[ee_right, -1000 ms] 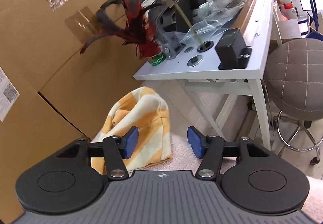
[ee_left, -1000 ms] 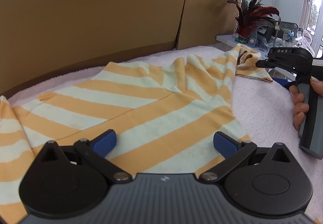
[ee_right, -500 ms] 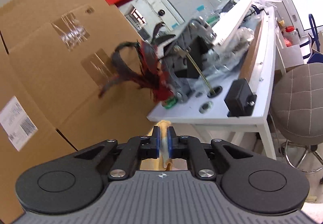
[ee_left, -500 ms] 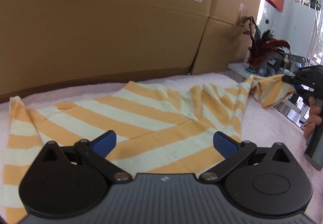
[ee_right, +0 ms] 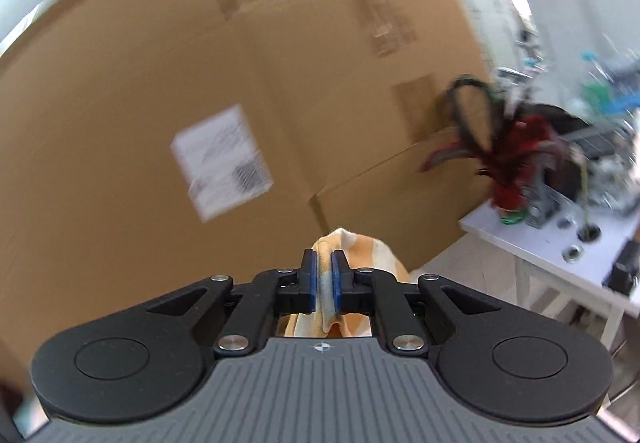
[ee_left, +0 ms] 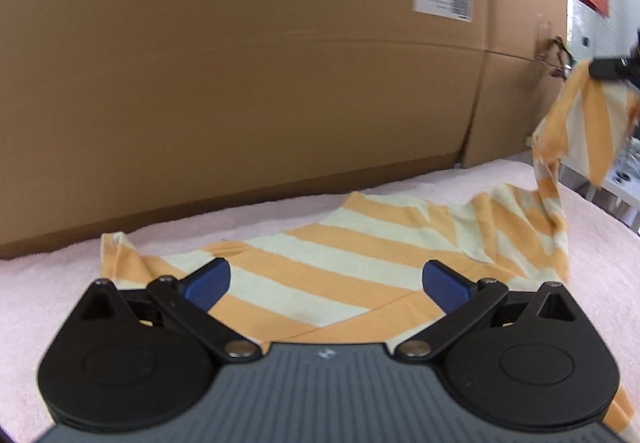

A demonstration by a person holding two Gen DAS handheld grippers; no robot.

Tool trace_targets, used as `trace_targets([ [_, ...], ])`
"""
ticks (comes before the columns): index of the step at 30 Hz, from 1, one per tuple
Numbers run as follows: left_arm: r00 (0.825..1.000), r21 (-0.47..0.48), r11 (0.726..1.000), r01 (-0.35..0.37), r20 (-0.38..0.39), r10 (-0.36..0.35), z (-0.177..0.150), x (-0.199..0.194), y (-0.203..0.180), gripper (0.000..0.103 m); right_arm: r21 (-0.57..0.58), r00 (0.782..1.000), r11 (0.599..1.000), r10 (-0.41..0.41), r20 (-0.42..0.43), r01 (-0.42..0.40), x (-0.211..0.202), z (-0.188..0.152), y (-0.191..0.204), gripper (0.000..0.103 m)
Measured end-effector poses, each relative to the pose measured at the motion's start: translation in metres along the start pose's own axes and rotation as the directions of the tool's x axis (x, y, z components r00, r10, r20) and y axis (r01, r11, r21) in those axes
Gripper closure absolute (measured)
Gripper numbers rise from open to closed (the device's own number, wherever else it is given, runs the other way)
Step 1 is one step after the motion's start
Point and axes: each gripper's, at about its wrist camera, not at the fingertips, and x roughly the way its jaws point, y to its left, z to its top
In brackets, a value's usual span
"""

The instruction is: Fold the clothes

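- Standing tall behind everything, big brown cardboard boxes [ee_left: 240,83], close to the far edge of the pink towel-covered surface [ee_left: 48,283].
- Lying mostly flat on that surface, orange and cream striped shirt [ee_left: 320,267], with some wrinkles and one end pulled up into the air on the right side.
- Holding that raised end, right gripper [ee_right: 324,283], pinched tight on a bunch of striped cloth, up in front of the boxes.
- Hovering low over the near part of the shirt, left gripper [ee_left: 324,283], spread wide with nothing between its blue pads [ee_left: 208,283].
- Sitting off to the right, white side table [ee_right: 540,243] with red and black feathers [ee_right: 512,171] and other blurry stuff.
- Judging the job: only just started. No neat fold showing yet. Left to do: bring the lifted end over, flatten, fold again.
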Motion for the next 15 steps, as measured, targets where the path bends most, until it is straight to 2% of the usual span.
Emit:
trace_targets([
  [2, 1.000, -0.066, 0.998, -0.009, -0.028, 0.007, 0.004, 0.005, 0.014, 0.001, -0.122, 0.999, 0.993, -0.012, -0.035, 0.008, 0.006, -0.008, 0.020, 0.094],
  [5, 0.996, -0.161, 0.987, -0.013, -0.086, -0.001, 0.007, 0.015, 0.034, 0.001, -0.312, 0.993, 0.950, -0.047, -0.109, 0.011, 0.007, -0.014, 0.035, 0.094],
  [7, 0.994, -0.207, 0.978, -0.007, -0.111, -0.017, 0.008, 0.018, 0.042, 0.001, -0.427, 0.984, 0.904, -0.076, -0.160, 0.001, 0.003, -0.017, 0.036, 0.094],
  [9, 0.993, -0.227, 0.974, -0.002, -0.113, -0.024, 0.008, 0.017, 0.045, 0.001, -0.546, 0.973, 0.838, -0.120, -0.195, -0.006, -0.005, -0.017, 0.033, 0.094],
  [11, 0.994, -0.219, 0.976, 0.004, -0.102, -0.027, 0.008, 0.013, 0.043, 0.001, -0.662, 0.960, 0.749, -0.183, -0.211, -0.002, -0.015, -0.016, 0.024, 0.094],
  [13, 0.995, -0.193, 0.981, 0.012, -0.091, -0.030, 0.008, 0.010, 0.038, 0.001, -0.781, 0.946, 0.625, -0.265, -0.185, 0.022, -0.021, -0.019, 0.016, 0.095],
  [15, 0.996, -0.162, 0.987, 0.019, -0.084, -0.032, 0.007, 0.008, 0.031, 0.001, -0.905, 0.924, 0.416, -0.373, -0.085, 0.085, -0.023, -0.028, 0.008, 0.095],
])
